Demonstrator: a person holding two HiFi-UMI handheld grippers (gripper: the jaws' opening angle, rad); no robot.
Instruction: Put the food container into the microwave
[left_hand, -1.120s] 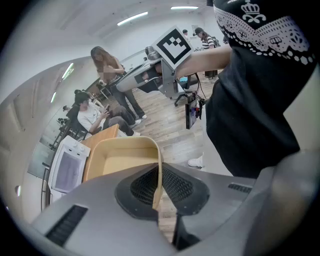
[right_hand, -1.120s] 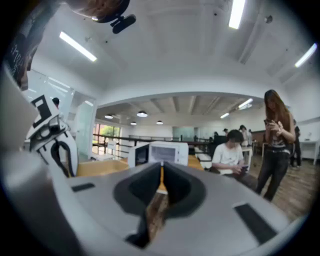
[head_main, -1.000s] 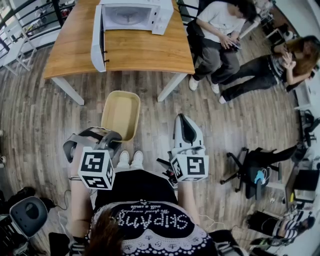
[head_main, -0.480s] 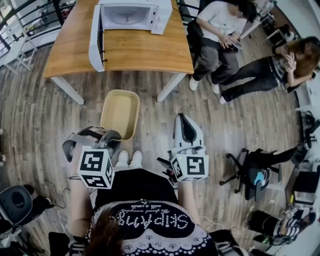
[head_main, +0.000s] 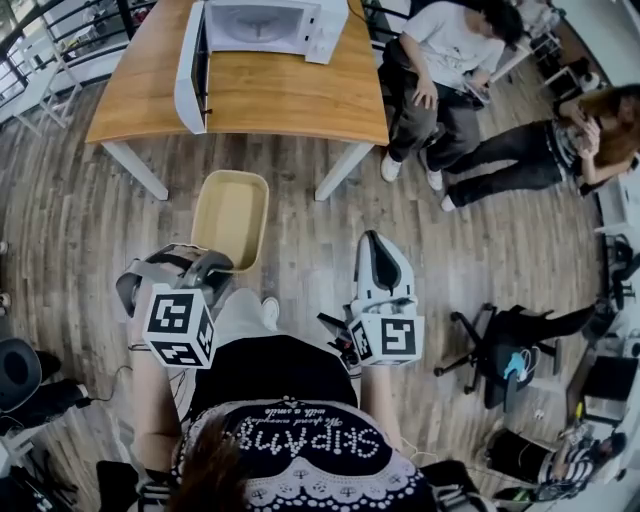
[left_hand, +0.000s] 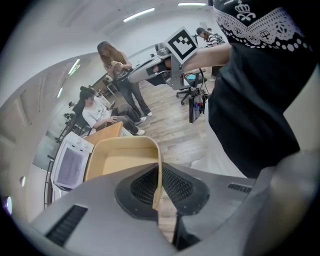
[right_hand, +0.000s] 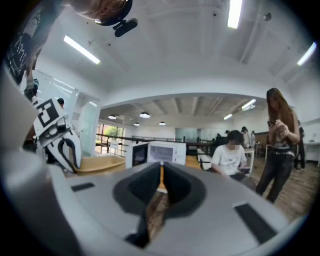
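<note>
The left claw (left_hand: 158, 187) is clamped on the near rim of the container (head_main: 232, 212), its pads pinching the thin beige wall. It holds the tub open side up in the air over the floor (head_main: 300, 230), short of the desk (head_main: 280, 95). The tub looks empty. The right claw (right_hand: 161, 184) is clenched on nothing, jaws together, and points forward beside the tub without touching it.

The microwave (head_main: 268, 25) stands at the far side of the desk. Its door (head_main: 190, 70) is swung wide to the left, and the cavity looks bare as far as can be seen.

The step in hand seems to be the carry: the tub is grasped but not yet at the oven. The next move likely calls for lifting it over the desk edge, lining it up with the opening and keeping clear of the open door. Held by one wall only, it could sag or swing about the pinch, so a slow, level approach would suit.
</note>
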